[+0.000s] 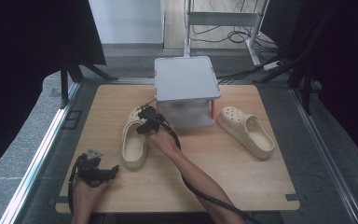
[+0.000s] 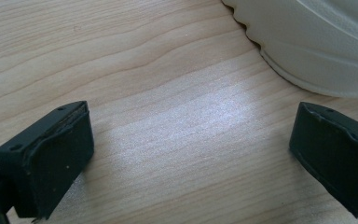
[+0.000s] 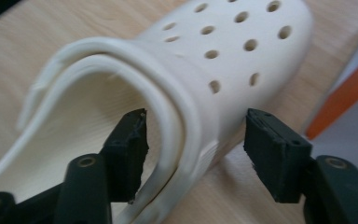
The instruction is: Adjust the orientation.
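Note:
Two cream perforated clogs lie on the wooden table (image 1: 242, 177). The left clog (image 1: 134, 140) (image 3: 223, 46) points away from me, and the right clog (image 1: 247, 130) lies angled at the right. My right gripper (image 1: 142, 119) (image 3: 196, 140) straddles the left clog's side wall near the strap. One jaw is inside the shoe and the other outside, with a gap still showing at the outer jaw. My left gripper (image 1: 114, 171) (image 2: 191, 140) rests low over bare table, wide open, with the heel of the left clog (image 2: 317, 42) just beyond its jaws.
A grey lidded box (image 1: 186, 77) on orange legs stands at the back middle of the table, just beyond the left clog's toe. Its orange leg (image 3: 340, 93) shows close to the right gripper. Metal rails (image 1: 37, 154) run along the table's sides.

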A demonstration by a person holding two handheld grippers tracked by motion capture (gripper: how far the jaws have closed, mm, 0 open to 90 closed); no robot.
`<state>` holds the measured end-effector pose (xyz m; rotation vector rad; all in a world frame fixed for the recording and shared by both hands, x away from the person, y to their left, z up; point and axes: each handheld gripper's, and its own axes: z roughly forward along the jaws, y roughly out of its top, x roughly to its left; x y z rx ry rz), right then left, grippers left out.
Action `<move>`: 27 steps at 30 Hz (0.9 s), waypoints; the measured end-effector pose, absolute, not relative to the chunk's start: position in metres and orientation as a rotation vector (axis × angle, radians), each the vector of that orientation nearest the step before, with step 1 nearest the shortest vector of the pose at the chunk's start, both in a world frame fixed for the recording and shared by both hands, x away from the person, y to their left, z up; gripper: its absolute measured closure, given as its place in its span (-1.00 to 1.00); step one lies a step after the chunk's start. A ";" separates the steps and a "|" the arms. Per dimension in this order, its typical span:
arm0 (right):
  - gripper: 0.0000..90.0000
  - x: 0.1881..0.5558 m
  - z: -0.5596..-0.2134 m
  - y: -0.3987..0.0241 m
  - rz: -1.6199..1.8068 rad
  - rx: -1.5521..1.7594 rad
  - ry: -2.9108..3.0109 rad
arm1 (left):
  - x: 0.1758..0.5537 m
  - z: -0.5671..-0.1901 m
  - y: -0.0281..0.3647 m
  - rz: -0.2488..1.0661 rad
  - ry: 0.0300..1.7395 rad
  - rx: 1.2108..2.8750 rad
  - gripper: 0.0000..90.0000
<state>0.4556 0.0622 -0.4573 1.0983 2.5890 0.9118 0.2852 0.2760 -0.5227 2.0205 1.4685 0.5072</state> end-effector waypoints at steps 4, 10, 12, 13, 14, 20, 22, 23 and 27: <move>0.29 0.454 -0.452 0.064 0.866 1.108 2.560 | 0.285 -0.523 0.276 0.510 1.467 2.022 -1.00; 0.65 0.452 -0.443 0.059 0.776 1.065 2.534 | 0.285 -0.523 0.276 0.507 1.463 2.023 -1.00; 0.66 0.451 -0.441 0.057 0.766 1.064 2.553 | 0.285 -0.522 0.276 0.507 1.464 2.026 -1.00; 0.67 0.449 -0.439 0.056 0.758 1.049 2.564 | 0.285 -0.522 0.276 0.506 1.463 2.028 -1.00; 0.67 0.449 -0.439 0.056 0.758 1.049 2.564 | 0.285 -0.522 0.276 0.505 1.462 2.027 -1.00; 0.67 0.437 -0.422 0.051 0.803 0.949 2.643 | 0.285 -0.522 0.276 0.506 1.464 2.027 -1.00; 0.67 0.432 -0.416 0.049 0.808 0.921 2.659 | 0.285 -0.522 0.276 0.508 1.463 2.029 -1.00; 0.67 0.429 -0.413 0.048 0.817 0.905 2.670 | 0.285 -0.522 0.276 0.508 1.460 2.030 -1.00; 0.67 0.416 -0.401 0.041 0.827 0.835 2.712 | 0.285 -0.522 0.276 0.507 1.458 2.030 -1.00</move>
